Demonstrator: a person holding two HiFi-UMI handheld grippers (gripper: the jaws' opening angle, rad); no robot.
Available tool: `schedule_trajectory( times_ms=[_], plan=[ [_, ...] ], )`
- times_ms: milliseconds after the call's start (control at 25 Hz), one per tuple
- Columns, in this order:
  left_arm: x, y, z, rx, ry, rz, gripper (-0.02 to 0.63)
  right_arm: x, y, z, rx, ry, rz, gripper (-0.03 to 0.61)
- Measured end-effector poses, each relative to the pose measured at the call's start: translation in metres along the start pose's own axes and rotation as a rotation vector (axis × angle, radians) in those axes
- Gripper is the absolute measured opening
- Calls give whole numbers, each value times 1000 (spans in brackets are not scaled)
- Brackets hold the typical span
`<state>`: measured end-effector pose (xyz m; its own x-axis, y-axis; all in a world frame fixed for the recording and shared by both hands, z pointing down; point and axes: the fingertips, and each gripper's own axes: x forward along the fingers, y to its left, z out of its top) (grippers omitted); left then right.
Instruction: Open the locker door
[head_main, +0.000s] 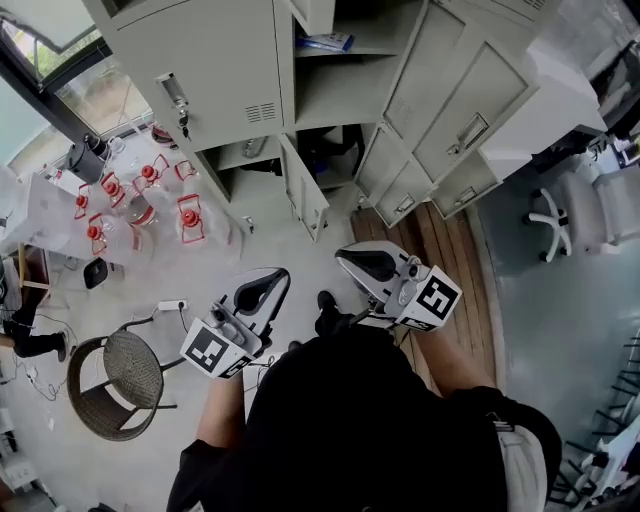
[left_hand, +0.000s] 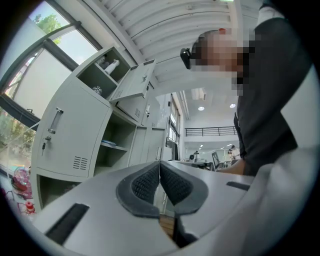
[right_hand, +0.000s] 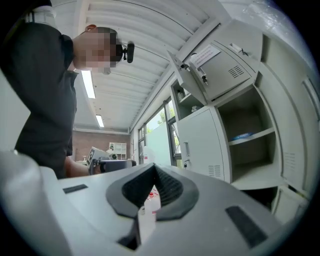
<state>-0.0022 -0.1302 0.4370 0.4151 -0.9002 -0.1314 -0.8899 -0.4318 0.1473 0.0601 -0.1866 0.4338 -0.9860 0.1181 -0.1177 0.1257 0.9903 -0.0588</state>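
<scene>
- The locker door (head_main: 205, 65) that seems meant is the shut one at the left end of the locker bank (head_main: 440, 110). The compartments beside and below it in the bank already stand open.
- It looks like painted sheet metal on hinges. I judge it stiff, light to swing and not fragile, but its flat face is smooth and gives nothing to pinch.
- The place to take hold is the upright pull handle (head_main: 172, 92), near the door's outer edge, away from the bank's open compartments. A key (head_main: 183, 122) hangs from the lock just below it. Pinching or hooking that bar should serve, and the key may need a turn if the latch holds.
- The left gripper (head_main: 272, 282) is well short of the locker bank, out in front of it. Its fingers (left_hand: 145, 182) are pressed pad to pad with nothing between them.
- The right gripper (head_main: 350, 258) is likewise well apart from the bank. Its fingers (right_hand: 170, 187) are closed on each other and hold nothing. The red-capped bottle (right_hand: 149, 199) seen through the gap beneath them lies beyond, not in their grip.
- Either gripper would have to part its fingers before taking the handle.
</scene>
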Motion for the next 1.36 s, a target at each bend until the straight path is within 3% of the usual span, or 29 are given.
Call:
schedule_trajectory(
  times_ms=[240,480,840,1360],
  plan=[
    [-64,-30,-10,-60,16,1,17,8,76,-8,11,-10,-9,11],
    [-101,-68,-25,-74,46,-51,17,1,123,-29,39,20,-26,11],
    [-127,-104,-29,-102,36,-116,17,-12,142,-28,36,-9,-107,11],
    [-121,-126,-40,-112,68,-204,17,-18,158,-33,26,25,-129,11]
  ],
)
